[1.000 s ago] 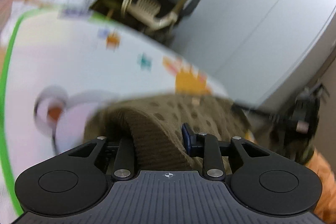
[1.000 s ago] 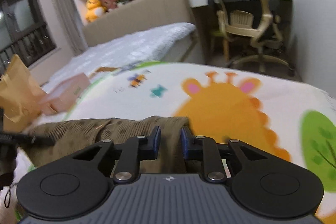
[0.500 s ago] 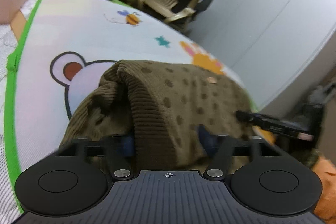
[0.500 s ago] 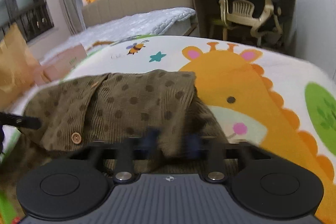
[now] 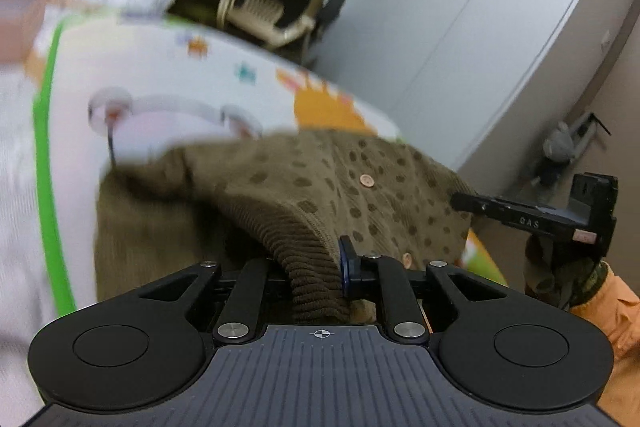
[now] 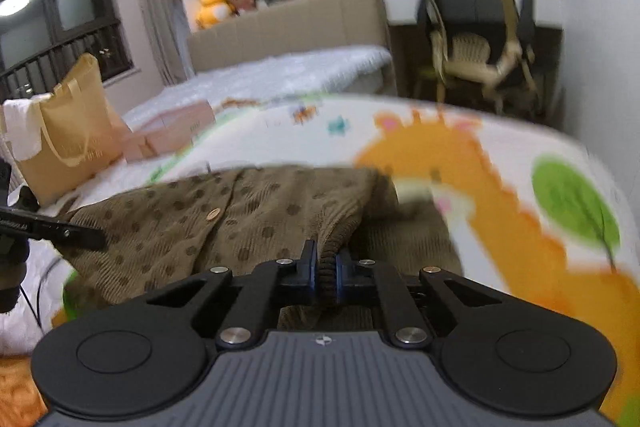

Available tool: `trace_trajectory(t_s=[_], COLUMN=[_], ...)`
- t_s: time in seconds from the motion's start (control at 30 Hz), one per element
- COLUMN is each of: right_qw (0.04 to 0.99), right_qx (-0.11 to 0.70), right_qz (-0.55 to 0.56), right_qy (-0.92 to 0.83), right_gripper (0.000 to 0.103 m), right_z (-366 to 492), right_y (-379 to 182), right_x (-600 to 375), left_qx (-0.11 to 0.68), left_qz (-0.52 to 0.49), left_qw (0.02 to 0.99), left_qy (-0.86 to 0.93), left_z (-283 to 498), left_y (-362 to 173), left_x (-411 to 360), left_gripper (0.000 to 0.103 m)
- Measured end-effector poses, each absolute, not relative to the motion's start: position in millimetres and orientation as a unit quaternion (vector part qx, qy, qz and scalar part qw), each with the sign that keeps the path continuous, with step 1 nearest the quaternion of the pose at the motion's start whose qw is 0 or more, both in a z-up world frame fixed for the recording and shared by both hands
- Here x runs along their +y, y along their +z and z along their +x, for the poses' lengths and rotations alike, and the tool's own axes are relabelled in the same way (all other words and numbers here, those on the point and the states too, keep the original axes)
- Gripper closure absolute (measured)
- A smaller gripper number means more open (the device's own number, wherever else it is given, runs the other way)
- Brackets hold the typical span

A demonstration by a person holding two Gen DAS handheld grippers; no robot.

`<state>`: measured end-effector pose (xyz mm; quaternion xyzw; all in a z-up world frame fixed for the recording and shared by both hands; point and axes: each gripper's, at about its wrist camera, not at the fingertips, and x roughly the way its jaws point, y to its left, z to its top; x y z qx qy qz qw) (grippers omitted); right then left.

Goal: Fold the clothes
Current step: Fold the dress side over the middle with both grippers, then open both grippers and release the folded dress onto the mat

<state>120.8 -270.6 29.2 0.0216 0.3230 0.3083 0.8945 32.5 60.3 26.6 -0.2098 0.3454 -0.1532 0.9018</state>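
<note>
An olive-brown dotted cardigan (image 5: 320, 187) with small pink buttons lies partly lifted over a printed play mat (image 5: 160, 75). My left gripper (image 5: 312, 267) is shut on its ribbed hem, which hangs between the jaws. My right gripper (image 6: 326, 267) is shut on the ribbed edge at the other side of the cardigan (image 6: 224, 215). The right gripper's finger (image 5: 520, 219) shows at the cardigan's right edge in the left wrist view. The left gripper's finger (image 6: 52, 229) shows at the left in the right wrist view.
The play mat (image 6: 500, 167) has a giraffe and tree print. A bed (image 6: 280, 75) with white cover lies behind, with a pink box (image 6: 168, 131) and a tan tote bag (image 6: 68, 131). An office chair (image 6: 480, 39) stands at a desk beyond the mat.
Both grippers have lifted and pulled back with the cardigan's hem, after dipping low over it half a second ago. The cardigan's front edge has risen off the mat.
</note>
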Motion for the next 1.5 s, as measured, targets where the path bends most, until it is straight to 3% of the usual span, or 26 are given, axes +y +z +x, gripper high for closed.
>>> trace_trajectory(t_s=[0.17,0.2,0.23,0.27,0.3,0.33,0.37,0.53,0.73,0.8,0.9,1.13,1.23,1.33,1.5], right_qw=[0.890,0.892,0.894,0.896,0.899,0.901,0.902,0.868,0.801,0.798,0.828,0.925,0.921,0.926,0.936], right_qx=[0.355,0.350,0.343,0.337,0.328,0.322,0.316,0.347,0.450,0.455,0.394,0.306,0.320,0.306,0.276], right_qz=[0.050,0.053,0.056,0.059,0.064,0.072,0.080,0.179,0.211,0.206,0.206,-0.013,-0.082,-0.123,-0.139], right_qy=[0.282,0.283,0.283,0.284,0.282,0.283,0.284,0.308,0.333,0.338,0.341,0.225,0.207,0.185,0.171], right_gripper=[0.090,0.085,0.075,0.066,0.046,0.036,0.036,0.029,0.026,0.026,0.028,0.027,0.019,0.010,0.008], right_z=[117.4,119.5,122.0,124.4,128.5,133.2,138.1,196.0,280.4,292.6,301.9,289.0,275.6,261.8,234.0], right_y=[4.9,8.6,13.1,17.6,23.2,27.3,31.1,29.7,-6.8,-8.0,5.9,14.3,-3.1,-9.3,-0.4], right_x=[-287.9,-289.3,-290.5,-291.6,-292.3,-292.8,-293.2,-286.6,-236.8,-217.6,-203.7,-184.8,-178.4,-170.8,-164.9], left_qx=[0.387,0.380,0.368,0.354,0.339,0.325,0.313,0.318,0.356,0.358,0.323,0.300,0.284,0.273,0.311], left_qz=[-0.223,-0.227,-0.235,-0.247,-0.263,-0.285,-0.308,-0.407,-0.404,-0.395,-0.364,-0.202,-0.183,-0.171,-0.146], left_qw=[0.881,0.883,0.886,0.889,0.890,0.890,0.888,0.848,0.831,0.835,0.865,0.932,0.940,0.942,0.931], left_qy=[-0.155,-0.157,-0.156,-0.154,-0.151,-0.146,-0.139,-0.121,-0.142,-0.140,-0.123,-0.030,-0.045,-0.097,-0.120], left_z=[30.7,32.3,33.9,35.8,38.4,42.0,46.4,82.8,144.6,165.2,191.5,195.4,180.7,171.5,163.0], left_y=[-1.5,2.3,7.6,13.1,17.2,19.2,20.2,1.7,-11.5,-7.7,12.6,37.0,36.9,34.4,12.6], left_x=[63.4,67.2,72.7,79.8,87.4,95.8,104.6,136.3,137.2,140.1,148.8,143.0,128.8,102.8,74.0], left_gripper=[0.069,0.058,0.044,0.037,0.028,0.023,0.021,0.018,0.011,0.011,0.012,0.012,0.010,0.009,0.009])
